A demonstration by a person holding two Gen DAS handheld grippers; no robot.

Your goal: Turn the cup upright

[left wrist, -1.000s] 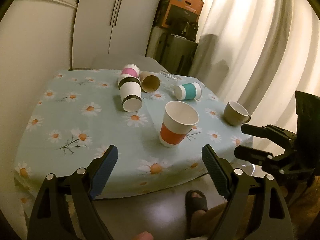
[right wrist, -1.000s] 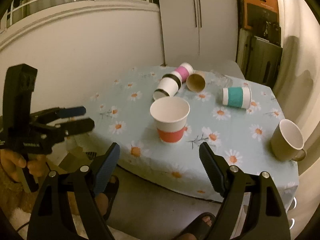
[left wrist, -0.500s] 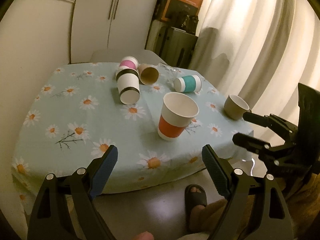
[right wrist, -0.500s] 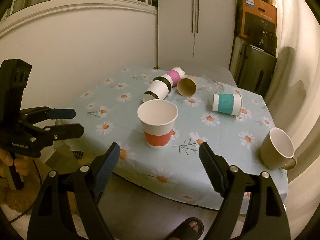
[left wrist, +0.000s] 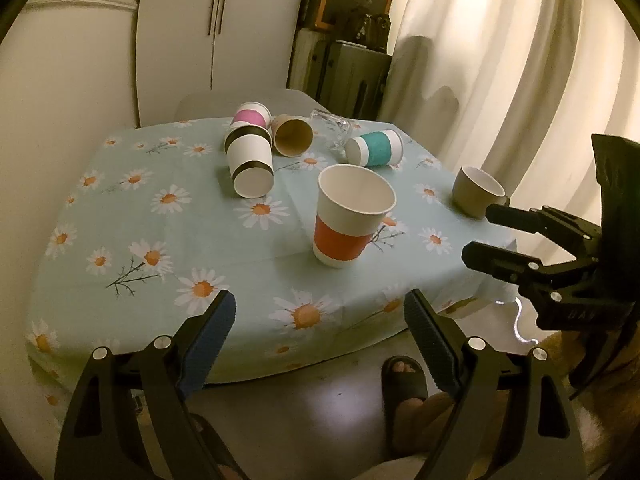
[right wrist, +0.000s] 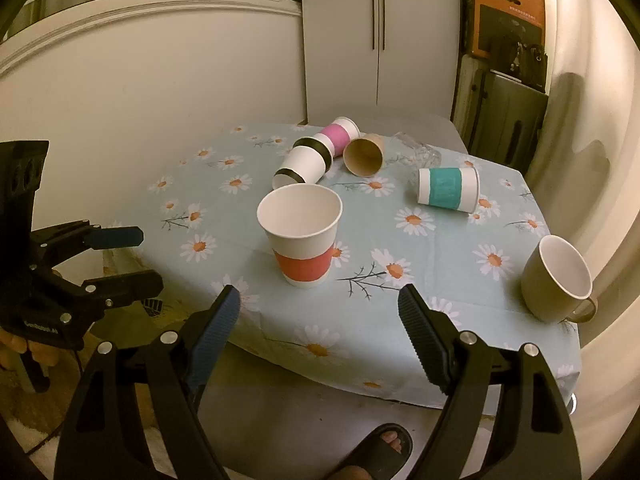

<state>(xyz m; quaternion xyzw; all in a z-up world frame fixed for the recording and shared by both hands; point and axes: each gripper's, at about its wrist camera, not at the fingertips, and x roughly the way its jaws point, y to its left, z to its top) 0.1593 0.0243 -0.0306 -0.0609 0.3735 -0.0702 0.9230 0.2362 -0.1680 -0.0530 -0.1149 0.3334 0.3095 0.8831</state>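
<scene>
Two tongs, left tongs (left wrist: 320, 316) and right tongs (right wrist: 318, 312), both gaping wide and empty, near the worktop (left wrist: 160, 240) edge, short of the orange-banded cup (left wrist: 350, 216) standing upright; behind that cup lie four paper cups on their sides.

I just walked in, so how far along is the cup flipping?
Done: the orange-banded cup stands upright. In hand: nothing; the left gripper and right gripper are open, off the table. Left: black-banded cup, pink cup, brown cup and teal cup lie sideways.
</scene>
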